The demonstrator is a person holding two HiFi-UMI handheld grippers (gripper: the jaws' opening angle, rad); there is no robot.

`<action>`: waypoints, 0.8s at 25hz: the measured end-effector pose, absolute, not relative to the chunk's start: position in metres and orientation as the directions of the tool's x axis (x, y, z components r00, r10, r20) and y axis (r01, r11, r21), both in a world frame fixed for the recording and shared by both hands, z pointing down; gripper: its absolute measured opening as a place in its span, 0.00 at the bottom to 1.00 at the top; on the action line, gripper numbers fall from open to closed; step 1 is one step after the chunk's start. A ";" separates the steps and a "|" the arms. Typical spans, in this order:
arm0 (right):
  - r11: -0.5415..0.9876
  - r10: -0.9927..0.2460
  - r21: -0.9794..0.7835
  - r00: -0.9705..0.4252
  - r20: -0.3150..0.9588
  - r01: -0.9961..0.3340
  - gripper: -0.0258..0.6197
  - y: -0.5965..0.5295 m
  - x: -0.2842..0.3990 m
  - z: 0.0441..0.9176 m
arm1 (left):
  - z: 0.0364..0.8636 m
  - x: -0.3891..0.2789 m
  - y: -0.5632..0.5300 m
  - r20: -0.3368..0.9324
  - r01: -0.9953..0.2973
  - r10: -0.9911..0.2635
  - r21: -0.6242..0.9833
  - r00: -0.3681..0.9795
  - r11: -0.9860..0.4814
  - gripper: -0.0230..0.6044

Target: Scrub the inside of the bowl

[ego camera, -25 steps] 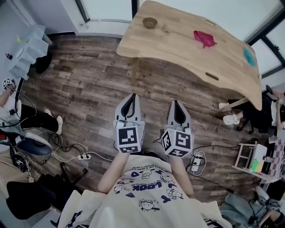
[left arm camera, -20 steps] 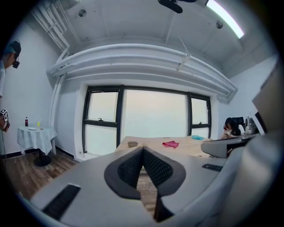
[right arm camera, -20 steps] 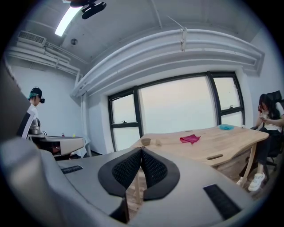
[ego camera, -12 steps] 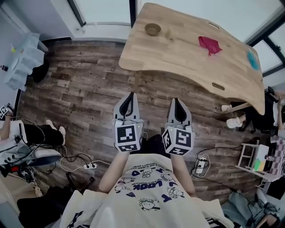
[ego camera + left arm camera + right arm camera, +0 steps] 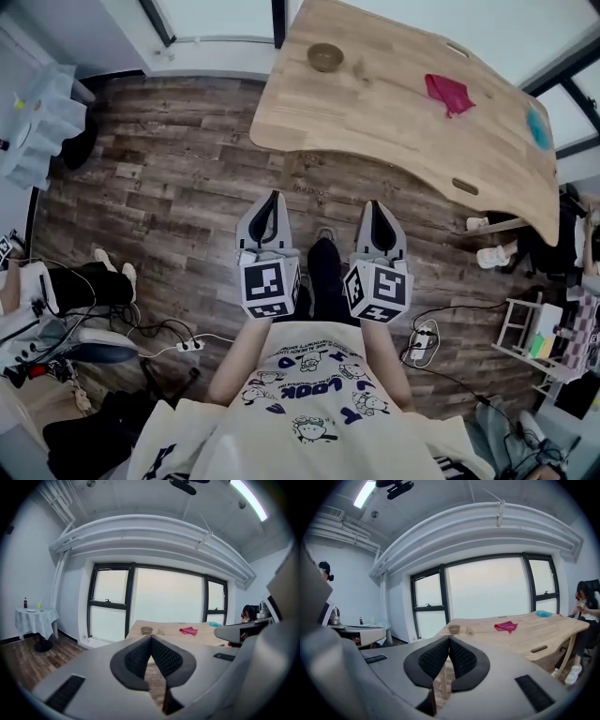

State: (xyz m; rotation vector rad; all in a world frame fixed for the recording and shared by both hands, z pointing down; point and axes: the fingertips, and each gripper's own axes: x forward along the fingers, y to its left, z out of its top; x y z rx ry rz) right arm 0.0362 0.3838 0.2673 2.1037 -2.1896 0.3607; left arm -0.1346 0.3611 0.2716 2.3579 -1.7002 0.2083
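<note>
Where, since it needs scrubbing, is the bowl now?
In the head view, the bowl sits near the wooden table's far left corner, left of the red cloth.

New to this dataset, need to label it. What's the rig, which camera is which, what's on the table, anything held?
No robot: a person holds a two-jaw gripper in each hand. The head view looks down from the person's head at the left gripper and right gripper, each with a marker cube. The two gripper views come from cameras riding on each gripper, looking along its jaws. Both are shut and empty. Ahead, the wooden table carries a small brown bowl, a red cloth and a blue-green item I can't identify. Neither gripper touches anything.
</note>
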 end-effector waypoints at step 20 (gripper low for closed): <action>0.088 -0.962 -0.143 -0.122 0.243 -0.986 0.03 0.250 0.090 0.281 | 0.285 -0.090 0.239 0.288 -0.969 -0.926 0.092 0.245 -0.228 0.08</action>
